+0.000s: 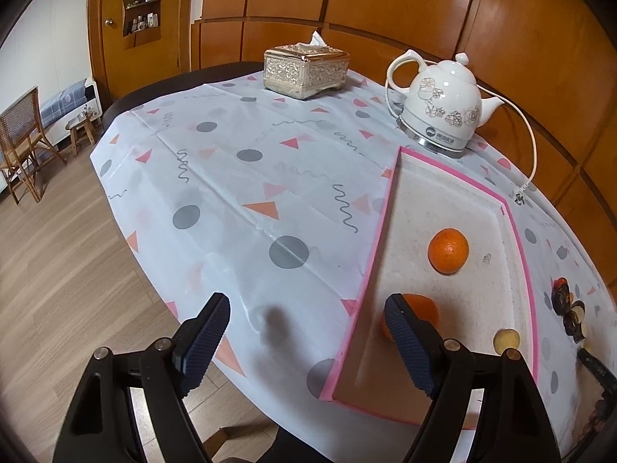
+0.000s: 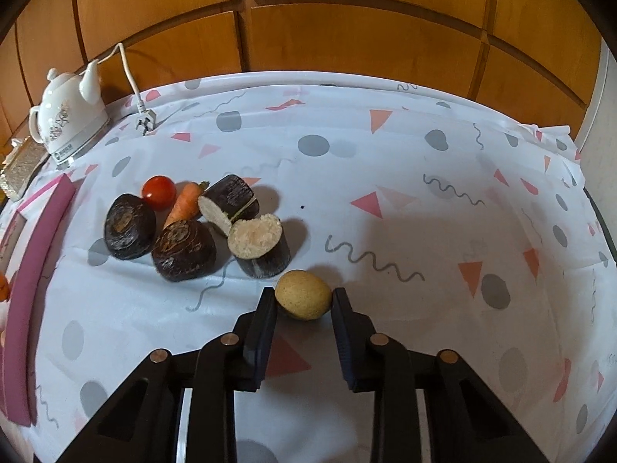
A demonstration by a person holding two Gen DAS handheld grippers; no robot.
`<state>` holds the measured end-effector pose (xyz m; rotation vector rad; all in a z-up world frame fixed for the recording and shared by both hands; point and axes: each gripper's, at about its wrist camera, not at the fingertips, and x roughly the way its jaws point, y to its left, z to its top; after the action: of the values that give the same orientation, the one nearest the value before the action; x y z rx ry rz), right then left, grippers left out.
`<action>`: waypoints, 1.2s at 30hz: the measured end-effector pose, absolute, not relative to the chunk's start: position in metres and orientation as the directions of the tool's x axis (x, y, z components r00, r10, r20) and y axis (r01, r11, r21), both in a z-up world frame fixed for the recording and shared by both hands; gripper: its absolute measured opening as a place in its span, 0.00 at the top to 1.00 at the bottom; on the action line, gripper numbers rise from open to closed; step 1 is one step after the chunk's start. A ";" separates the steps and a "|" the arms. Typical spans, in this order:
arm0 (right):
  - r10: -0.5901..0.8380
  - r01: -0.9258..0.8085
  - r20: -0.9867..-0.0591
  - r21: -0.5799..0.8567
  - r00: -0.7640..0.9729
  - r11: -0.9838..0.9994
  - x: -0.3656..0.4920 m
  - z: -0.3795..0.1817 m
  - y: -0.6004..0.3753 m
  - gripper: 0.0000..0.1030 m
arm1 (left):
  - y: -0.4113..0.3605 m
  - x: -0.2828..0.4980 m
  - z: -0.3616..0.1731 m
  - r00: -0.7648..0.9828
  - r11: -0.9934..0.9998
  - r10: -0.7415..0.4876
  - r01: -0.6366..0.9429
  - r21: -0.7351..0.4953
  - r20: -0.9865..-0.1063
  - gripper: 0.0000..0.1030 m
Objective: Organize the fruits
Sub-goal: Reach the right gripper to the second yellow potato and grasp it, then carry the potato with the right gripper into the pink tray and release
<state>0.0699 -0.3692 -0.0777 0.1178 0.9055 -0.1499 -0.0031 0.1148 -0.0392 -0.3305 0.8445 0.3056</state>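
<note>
Right hand-held gripper [image 2: 303, 303] closing on small tan, speckled round fruit [image 2: 303, 299], which sits on the desk's patterned white cloth [image 2: 424, 146].

Jaws narrow, flanking the fruit; contact uncertain. Judgement: centre pads on its widest part, squeeze gently, lift straight, clear of the dark cut pieces [image 2: 259, 247] nearby. Left hand-held gripper [image 1: 306, 332] wide, empty, over the pink-rimmed white tray [image 1: 380, 239] holding two oranges [image 1: 448, 250].

White cloth [image 2: 385, 177] w/ grey dots, pink triangles; pink-rimmed tray [image 1: 380, 227]; oranges [image 1: 448, 250] orange; white floral kettle [image 1: 443, 104].
</note>
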 end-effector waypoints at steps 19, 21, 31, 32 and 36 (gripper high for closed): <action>0.113 0.010 -0.744 0.159 0.658 0.987 0.037 -0.058 -0.320 0.72 | 0.112 -0.004 -0.038 0.635 0.908 0.119 -0.380 -0.174 -0.764 0.19; 0.148 -0.035 -0.736 0.167 0.661 0.985 0.037 -0.053 -0.304 0.72 | 0.112 -0.004 -0.039 0.632 0.907 0.120 -0.384 -0.175 -0.765 0.19; 0.315 -0.275 -0.706 0.175 0.634 0.945 0.038 -0.031 -0.211 0.72 | 0.116 -0.006 -0.038 0.637 0.907 0.118 -0.382 -0.179 -0.762 0.19; 0.328 -0.297 -0.706 0.172 0.628 0.939 0.038 -0.030 -0.201 0.72 | 0.116 -0.006 -0.038 0.637 0.907 0.116 -0.381 -0.180 -0.762 0.19; 0.372 -0.375 -0.703 0.159 0.606 0.913 0.036 -0.025 -0.167 0.72 | 0.119 -0.007 -0.040 0.635 0.902 0.114 -0.388 -0.189 -0.764 0.19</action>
<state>0.0362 -0.1675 -0.0246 -0.0047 0.8122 0.4317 -0.0073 0.1195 -0.0399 -0.3540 0.8380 0.2936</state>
